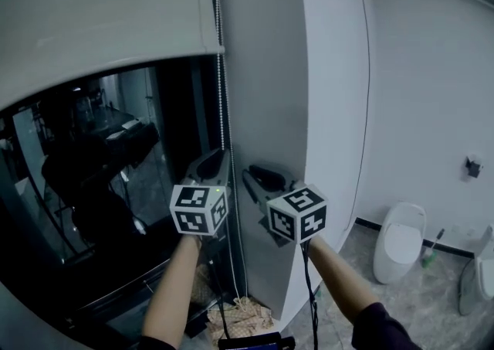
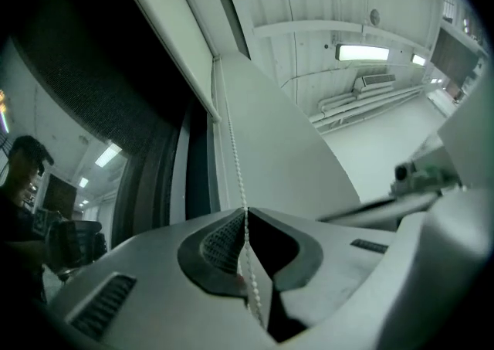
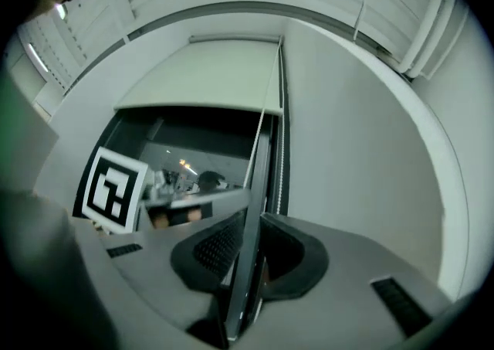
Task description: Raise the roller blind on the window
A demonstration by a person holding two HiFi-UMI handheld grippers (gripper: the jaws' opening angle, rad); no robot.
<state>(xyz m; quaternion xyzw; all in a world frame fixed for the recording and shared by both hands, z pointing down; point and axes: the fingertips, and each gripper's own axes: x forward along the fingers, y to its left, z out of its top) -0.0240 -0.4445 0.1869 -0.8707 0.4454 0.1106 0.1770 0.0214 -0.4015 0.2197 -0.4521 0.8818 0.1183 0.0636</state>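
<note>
The pale grey fabric roller blind (image 1: 93,16) hangs partly raised, its bottom edge covering only the upper part of the dark glass window (image 1: 108,209). Its thin white bead chain (image 1: 222,101) drops straight down along the window's right edge. My left tool (image 2: 245,213) has its jaws pinched on that chain, which runs taut upward from them.

Roller blind (image 1: 100,16) part-raised over dark window (image 1: 100,186), bead chain (image 1: 221,93) alongside, left gripper (image 1: 210,161) and right gripper (image 1: 266,177) by it, white toilet (image 1: 400,240) right.
</note>
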